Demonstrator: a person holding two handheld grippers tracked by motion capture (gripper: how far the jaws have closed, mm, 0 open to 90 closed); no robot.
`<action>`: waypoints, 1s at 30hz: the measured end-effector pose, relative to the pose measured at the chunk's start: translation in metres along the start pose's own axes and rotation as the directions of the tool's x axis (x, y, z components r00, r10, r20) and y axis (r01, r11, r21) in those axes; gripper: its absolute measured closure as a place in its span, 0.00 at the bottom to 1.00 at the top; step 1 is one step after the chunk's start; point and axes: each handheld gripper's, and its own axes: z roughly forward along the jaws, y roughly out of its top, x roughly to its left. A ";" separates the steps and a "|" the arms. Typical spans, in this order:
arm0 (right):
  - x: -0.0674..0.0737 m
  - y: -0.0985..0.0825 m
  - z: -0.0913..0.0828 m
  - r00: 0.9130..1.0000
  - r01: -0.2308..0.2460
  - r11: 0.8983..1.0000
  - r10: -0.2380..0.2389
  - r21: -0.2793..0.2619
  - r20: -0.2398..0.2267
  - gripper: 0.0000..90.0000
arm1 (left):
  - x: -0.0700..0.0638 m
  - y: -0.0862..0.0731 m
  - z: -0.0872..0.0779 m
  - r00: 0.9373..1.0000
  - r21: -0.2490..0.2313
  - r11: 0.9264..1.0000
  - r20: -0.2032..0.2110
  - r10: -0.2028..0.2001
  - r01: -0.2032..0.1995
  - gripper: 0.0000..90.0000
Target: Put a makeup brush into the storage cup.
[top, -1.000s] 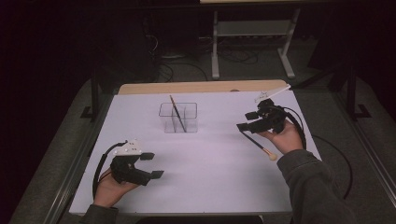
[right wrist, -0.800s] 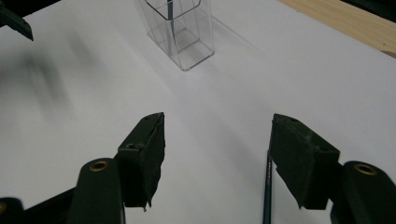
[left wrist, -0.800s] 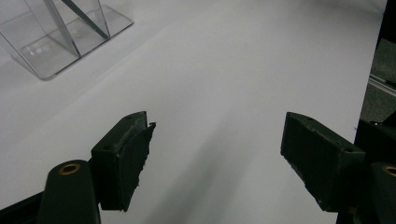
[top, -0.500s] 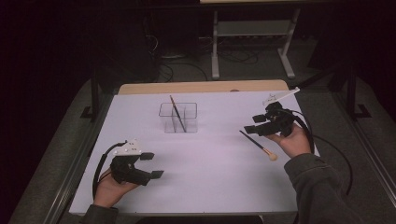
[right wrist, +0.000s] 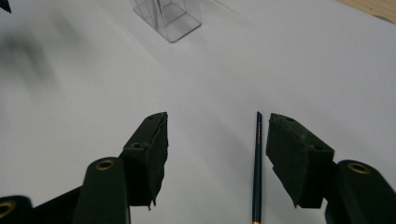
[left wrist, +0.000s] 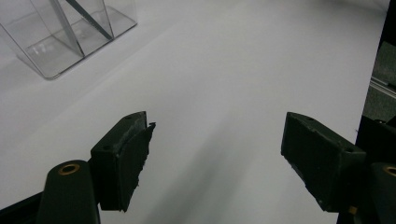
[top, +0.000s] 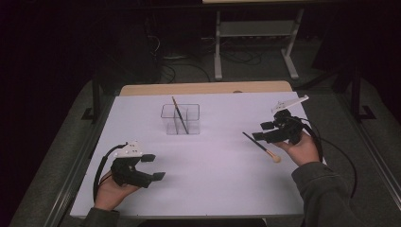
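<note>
Two black handheld grippers: left gripper [top: 151,166] topped by a white plate, trailing a black cable; right gripper [top: 260,131] likewise, with a long white plate. Blocky matte jaws, worn pad edges, brass-ringed screw holes. Dark grey-green sleeve [top: 326,191] at the right wrist.

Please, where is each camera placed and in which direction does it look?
High view: above the person's side, looking forward and down at the table; both hands and tongs show.
Left gripper view: on the left tongs, facing the clear box.
Right gripper view: on the right tongs, over the brush.
Shared: all three show the box.
</note>
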 end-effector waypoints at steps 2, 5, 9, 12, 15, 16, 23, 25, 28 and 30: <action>0.000 -0.003 0.000 1.000 -0.004 1.000 0.004 0.005 0.006 0.42 | -0.001 0.000 0.001 1.000 -0.002 1.000 0.001 -0.006 0.006 0.25; -0.002 -0.010 0.000 1.000 -0.021 1.000 0.021 0.014 0.009 0.43 | 0.000 0.000 0.002 1.000 0.004 1.000 0.001 -0.002 0.002 0.25; -0.006 -0.018 0.001 0.999 -0.032 0.999 0.032 0.024 0.015 0.45 | 0.000 0.000 0.002 1.000 0.007 1.000 0.000 0.001 -0.001 0.25; -0.008 -0.022 0.001 0.999 -0.039 0.999 0.039 0.031 0.021 0.46 | 0.000 0.000 0.002 1.000 0.007 1.000 -0.001 0.001 -0.001 0.25; -0.010 -0.026 0.002 0.999 -0.039 0.998 0.038 0.041 0.031 0.47 | 0.000 0.000 0.002 1.000 0.008 1.000 -0.001 0.003 -0.003 0.25; -0.011 -0.027 0.002 0.999 -0.043 0.998 0.042 0.044 0.030 0.47 | 0.000 0.000 0.002 1.000 0.008 1.000 -0.002 0.000 0.000 0.25; -0.017 -0.035 0.004 0.997 -0.061 0.996 0.058 0.062 0.044 0.48 | 0.000 0.000 0.002 1.000 0.009 1.000 -0.005 0.007 -0.007 0.25; -0.019 -0.037 0.005 0.997 -0.068 0.996 0.066 0.065 0.043 0.49 | 0.000 0.000 0.002 1.000 0.009 1.000 -0.004 0.006 -0.006 0.25; -0.022 -0.040 0.006 0.997 -0.065 0.996 0.062 0.065 0.042 0.49 | 0.001 0.000 0.002 1.000 0.011 1.000 -0.004 0.008 -0.008 0.25; -0.023 -0.041 0.006 0.997 -0.072 0.995 0.069 0.070 0.046 0.50 | 0.001 0.000 0.002 1.000 0.011 1.000 -0.004 0.002 -0.002 0.25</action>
